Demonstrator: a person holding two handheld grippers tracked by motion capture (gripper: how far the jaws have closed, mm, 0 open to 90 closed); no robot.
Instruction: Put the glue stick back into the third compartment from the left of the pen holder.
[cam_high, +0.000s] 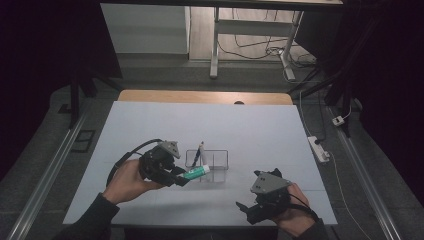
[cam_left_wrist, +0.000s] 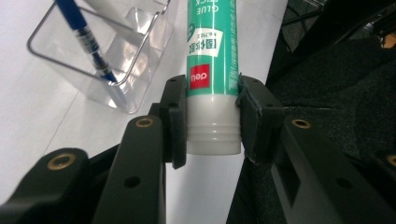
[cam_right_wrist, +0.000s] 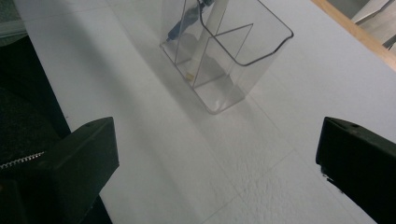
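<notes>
The left gripper (cam_left_wrist: 212, 121) is seen clamped on a glue stick (cam_left_wrist: 211, 70): in the left gripper view both pads are pressed on the tube's sides near its white ribbed end, w/ the green label, a red logo patch and printed text running away from the camera. The tube's far end is cut off at the top of that view. In the high view the same grip is read at a distance: the left gripper (cam_high: 181, 177) is held by the left hand (cam_high: 127, 181), and the glue stick (cam_high: 196, 173) is carried roughly level, its free end pointed at the clear organizer (cam_high: 220, 161), just in front of its near-left corner. Whether tube and organizer touch cannot be told from there.

The right gripper (cam_right_wrist: 215, 163) has its jaws wide apart, nothing btwn them; bare table (cam_right_wrist: 140, 140) is seen in the gap in the right gripper view. In the high view the right gripper (cam_high: 250, 207) is held low, to the right of the organizer and nearer the person, well apart from it, by the right hand (cam_high: 295, 217).

The organizer's inner dividers are made plain only by the right gripper view (cam_right_wrist: 224, 60), where a white stick-like item (cam_right_wrist: 211, 28) is leaned inside. The blue pen (cam_left_wrist: 88, 39) is shown sharply in the left gripper view, tilted in one compartment, tip down at the floor of it. In the high view the pen (cam_high: 198, 152) is seen standing out above the organizer's left part.
</notes>
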